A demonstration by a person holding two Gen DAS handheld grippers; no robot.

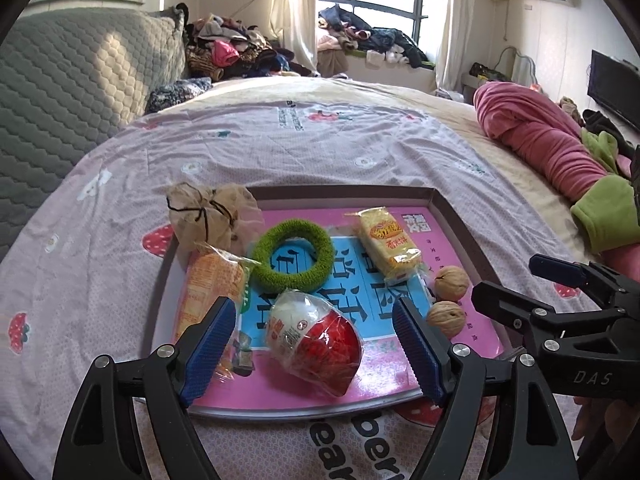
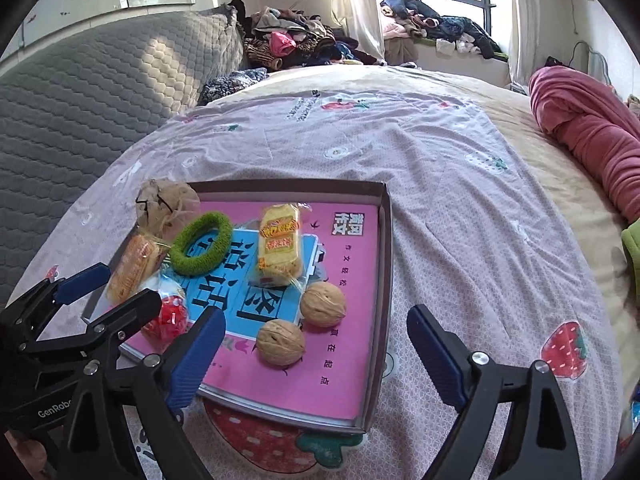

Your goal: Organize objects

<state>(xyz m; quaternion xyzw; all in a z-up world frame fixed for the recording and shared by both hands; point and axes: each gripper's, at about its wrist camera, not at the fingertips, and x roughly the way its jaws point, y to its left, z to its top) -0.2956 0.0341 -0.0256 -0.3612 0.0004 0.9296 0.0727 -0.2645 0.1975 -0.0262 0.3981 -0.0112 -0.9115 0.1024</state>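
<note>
A shallow grey-rimmed tray (image 1: 448, 204) with a pink and blue printed liner is lying on a bed, on a strawberry-print sheet (image 1: 280, 148), and it is holding seven things. Two walnuts are sitting near its right edge, the nearer walnut (image 2: 280, 343) just beside the farther walnut (image 2: 323, 304). One yellow wrapped cake (image 2: 279, 246) is lying behind them. One green knitted ring (image 1: 294, 254) is resting in the middle, with one orange wrapped snack (image 1: 210, 292) at its left. One beige mesh pouch (image 1: 212, 216) tied with black cord is sitting at the far left corner, overhanging the rim. One red-and-white wrapped ball (image 1: 316, 338) is lying at the near edge.

The left gripper (image 1: 314, 342) is hovering with its fingers spread wide to either side of the ball, its blue pads clear of the wrapper and gripping nothing. The right gripper (image 2: 316, 354) is standing wide open and empty, its left finger over the tray's near edge and its right finger over bare sheet beyond the rim, with the nearer walnut lying between and ahead of them.

Beyond the tray, a grey quilted cushion (image 1: 68, 92), a pink rolled blanket (image 1: 536, 132) and piled clothes (image 1: 240, 50) are crowding the bed's far side.
</note>
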